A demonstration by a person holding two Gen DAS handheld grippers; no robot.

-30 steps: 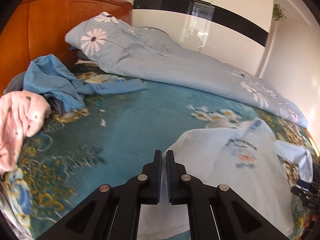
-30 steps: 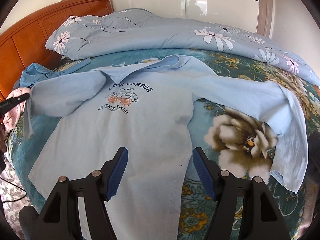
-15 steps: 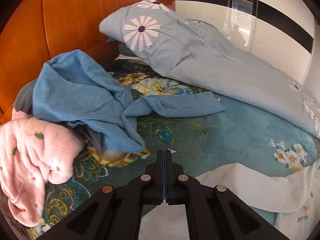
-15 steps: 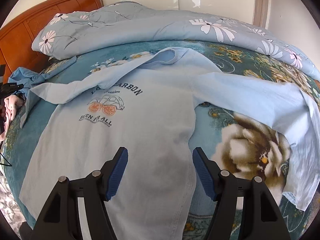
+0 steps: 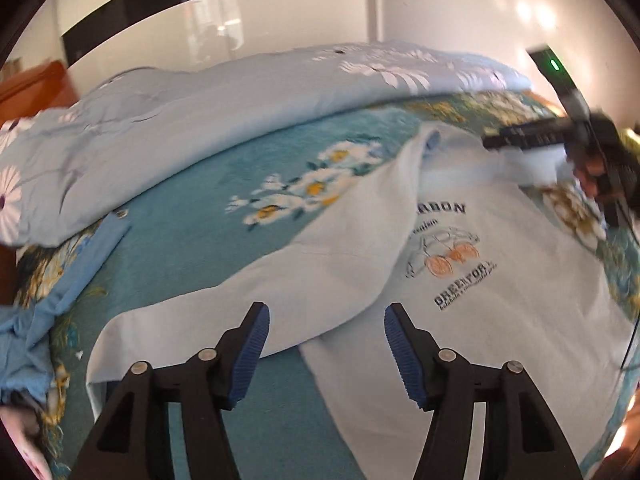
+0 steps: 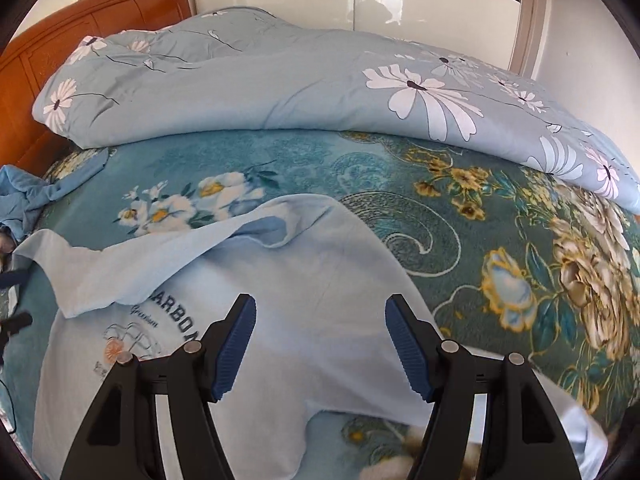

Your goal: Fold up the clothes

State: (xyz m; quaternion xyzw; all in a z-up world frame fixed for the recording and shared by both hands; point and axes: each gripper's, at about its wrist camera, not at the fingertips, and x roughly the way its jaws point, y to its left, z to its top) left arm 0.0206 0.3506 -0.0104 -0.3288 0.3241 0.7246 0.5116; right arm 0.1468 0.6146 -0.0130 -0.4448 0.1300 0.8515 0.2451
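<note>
A pale blue long-sleeved shirt [image 5: 500,320] with a car print lies face up on the bed. One sleeve [image 5: 248,312] runs slantwise from the collar toward the lower left. My left gripper [image 5: 326,344] hovers over that sleeve. Its jaws are opening, and no cloth is pinched between them. In the right wrist view my right gripper [image 6: 320,344] stands open over the shirt [image 6: 320,280], near the shoulder, below the collar [image 6: 276,224]. It holds nothing. The left wrist view shows the right gripper [image 5: 532,138] with a hand behind it, above the collar.
A bunched light-blue duvet with white flowers [image 6: 280,80] fills the far half of the bed. A wooden headboard [image 6: 100,12] rises at the left. Loose blue clothes [image 5: 40,320] lie by the left edge. The teal floral bedspread [image 6: 500,248] is bare to the right of the shirt.
My left gripper was shut and facing the clothes pile by the headboard. It has swung round to the shirt and come open. My right gripper has moved from the hem up toward the collar.
</note>
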